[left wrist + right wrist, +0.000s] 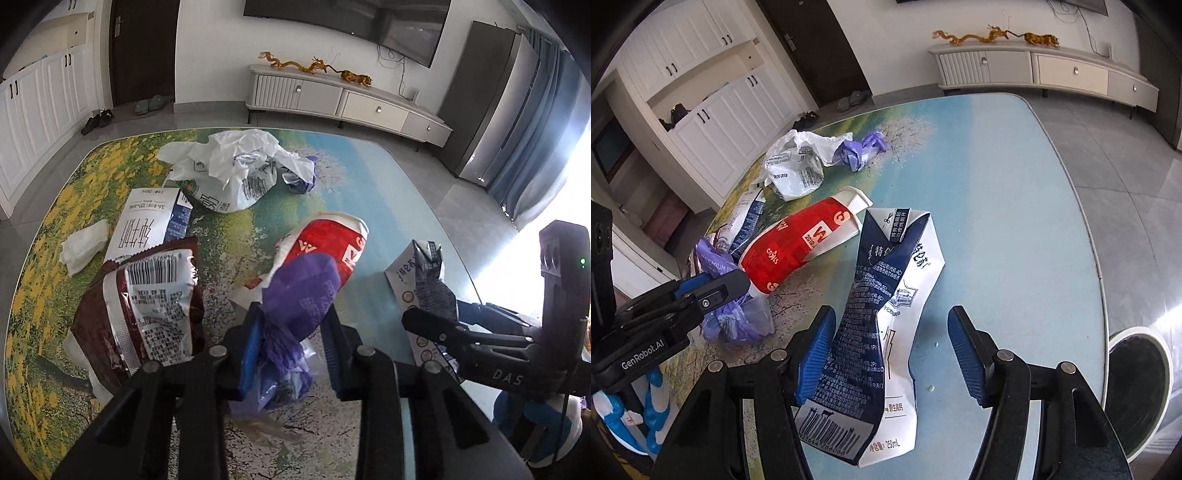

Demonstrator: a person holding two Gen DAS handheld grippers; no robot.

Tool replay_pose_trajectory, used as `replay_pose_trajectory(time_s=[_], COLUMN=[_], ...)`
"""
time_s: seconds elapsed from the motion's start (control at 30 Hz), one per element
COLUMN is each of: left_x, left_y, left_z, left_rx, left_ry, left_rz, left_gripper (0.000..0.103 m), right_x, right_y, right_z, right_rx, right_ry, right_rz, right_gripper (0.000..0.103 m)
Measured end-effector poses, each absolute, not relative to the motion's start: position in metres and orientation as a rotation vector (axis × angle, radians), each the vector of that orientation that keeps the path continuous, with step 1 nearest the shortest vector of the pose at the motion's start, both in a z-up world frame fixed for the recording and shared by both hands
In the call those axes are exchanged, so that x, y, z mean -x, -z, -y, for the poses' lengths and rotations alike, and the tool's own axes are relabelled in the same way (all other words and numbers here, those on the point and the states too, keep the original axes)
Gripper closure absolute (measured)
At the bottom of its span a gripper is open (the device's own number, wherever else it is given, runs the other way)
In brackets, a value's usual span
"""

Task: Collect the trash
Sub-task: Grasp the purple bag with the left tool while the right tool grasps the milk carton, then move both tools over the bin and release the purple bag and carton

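Two grippers busy: left gripper (291, 343) clenched on purple bag (295, 295), just left of the carton (879, 332). Right gripper (890, 350) spread wide astride carton, not gripping. Pickup step; next, close on carton, lift.

At lower left of the right wrist view, the left gripper (713, 291) reads "GenRobot.AI". The carton (882, 332) bottom shows "250mL". The purple bag (713, 258) reads "PREMIUM". At lower right of the left wrist view, the right gripper (436, 325) reads "DAS".
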State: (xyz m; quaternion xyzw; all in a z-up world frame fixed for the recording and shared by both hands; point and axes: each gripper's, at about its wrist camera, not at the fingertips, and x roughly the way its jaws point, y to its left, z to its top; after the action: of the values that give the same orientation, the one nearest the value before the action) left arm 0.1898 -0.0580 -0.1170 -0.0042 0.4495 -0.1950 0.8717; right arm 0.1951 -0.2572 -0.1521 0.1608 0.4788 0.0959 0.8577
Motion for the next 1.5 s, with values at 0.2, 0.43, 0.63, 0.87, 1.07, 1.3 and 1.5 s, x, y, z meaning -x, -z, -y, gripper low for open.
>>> replay_pose_trajectory(time_s=[0.2,0.43,0.63,0.87,1.07,1.3,1.5], left_x=[-0.181,-0.156,-0.139,-0.122,-0.114,-0.103,-0.098], left_y=[0.105,0.073,0.037,0.010,0.019,0.059,0.109], left_z=[0.051,0.035,0.033,0.093,0.190,0.310,0.395], left_rx=[0.047,0.100,0.135,0.090,0.016,-0.095,-0.181], left_ry=[0.416,0.406,0.409,0.526,0.705,0.873,0.918], left_rz=[-0.920,-0.872,-0.819,-0.789,-0.830,-0.912,-0.989], left_gripper=[0.083,0.084,0.084,0.084,0.084,0.084,0.081], right_x=[-0.189,-0.165,-0.136,-0.089,-0.045,-0.013,-0.008], right_y=[0.150,0.129,0.098,0.080,0.089,0.139,0.196], right_z=[0.261,0.256,0.272,0.338,0.422,0.508,0.552], right_rx=[-0.382,-0.379,-0.391,-0.434,-0.454,-0.544,-0.648], right_ry=[-0.247,-0.333,-0.368,-0.269,-0.044,0.175,0.257], right_rz=[-0.991,-0.918,-0.810,-0.701,-0.681,-0.750,-0.828], right_gripper=[0.065,0.065,0.065,0.065,0.065,0.065,0.065])
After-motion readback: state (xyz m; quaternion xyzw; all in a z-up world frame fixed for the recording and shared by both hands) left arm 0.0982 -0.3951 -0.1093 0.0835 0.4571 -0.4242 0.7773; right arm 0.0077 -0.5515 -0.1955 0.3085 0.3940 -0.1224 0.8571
